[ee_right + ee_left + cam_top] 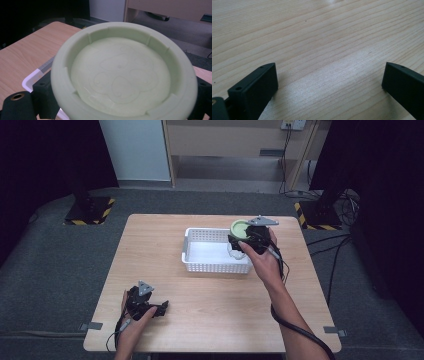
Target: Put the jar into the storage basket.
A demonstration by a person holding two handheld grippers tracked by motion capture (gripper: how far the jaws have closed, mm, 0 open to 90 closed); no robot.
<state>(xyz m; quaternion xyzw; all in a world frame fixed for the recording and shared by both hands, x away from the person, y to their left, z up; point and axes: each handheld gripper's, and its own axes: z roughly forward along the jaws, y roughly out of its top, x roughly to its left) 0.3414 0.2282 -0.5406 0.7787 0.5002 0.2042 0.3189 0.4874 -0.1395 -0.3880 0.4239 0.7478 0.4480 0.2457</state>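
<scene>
A pale green round lid (240,227) (122,75) is held over the right end of a white plastic basket (210,251); my right gripper (248,241) is shut on it, one black jaw on each side of its rim. Its hollow underside, with a faint bear outline, faces the right gripper view. A clear jar-like shape (235,251) sits just under the lid inside the basket, too small to make out. My left gripper (159,309) (329,80) rests open on the wooden table (150,245) near its front left, with bare wood between the jaws.
The basket's white corner (31,80) shows under the lid in the right gripper view. Grey carpet surrounds the table. Black stands with yellow-striped bases (90,210) stand at the back left and back right, and a wooden cabinet (235,150) stands behind.
</scene>
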